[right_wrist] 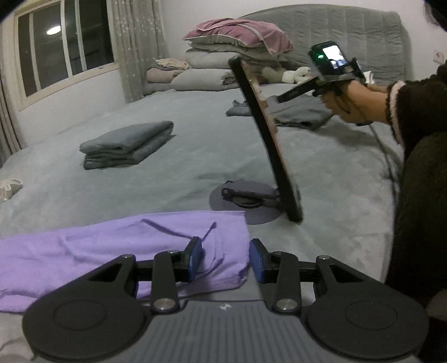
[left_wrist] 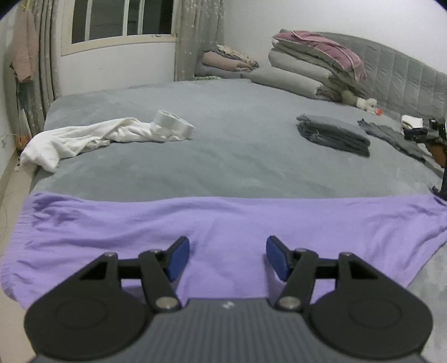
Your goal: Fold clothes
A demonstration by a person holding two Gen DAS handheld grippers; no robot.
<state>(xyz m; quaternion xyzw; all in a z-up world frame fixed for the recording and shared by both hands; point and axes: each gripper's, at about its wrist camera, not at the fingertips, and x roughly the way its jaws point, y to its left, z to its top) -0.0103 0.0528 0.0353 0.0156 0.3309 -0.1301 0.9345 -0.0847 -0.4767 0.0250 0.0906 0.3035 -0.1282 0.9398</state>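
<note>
Writing: none legible. Each gripper body carries a small pale logo mark, too small to read. The lit screen (right_wrist: pixel 332 57) in the right wrist view is too blurred to read.

Left gripper (left_wrist: pixel 227 258): jaws apart, nothing between the pads. It hovers over the purple garment (left_wrist: pixel 223 220), which is spread flat across the near edge of the bed (left_wrist: pixel 223 156), filling 4 to 8 o'clock.

Right gripper (right_wrist: pixel 225 259): jaws released and apart. The garment's folded right-hand corner lies between them; the pads do not press on it.

Left view only:
- crumpled white garment (left_wrist: pixel 92 136) at 10 o'clock
- loose grey garment (left_wrist: pixel 391 136) at 2 o'clock
- window (left_wrist: pixel 123 19) at 11 o'clock

Right view only:
- a hand (right_wrist: pixel 349 103) in a dark sleeve at 2 o'clock, holding a black handle that bears the lit screen
- a long dark strip (right_wrist: pixel 265 125), tilted, rising from beside a round grey base (right_wrist: pixel 251 201) just beyond the garment; it crosses in front of the far bedding

Both views: a folded grey stack (left_wrist: pixel 333 134) mid-bed, well apart from the purple garment, and a quilt pile (left_wrist: pixel 307 64) with a pink top at the headboard.
</note>
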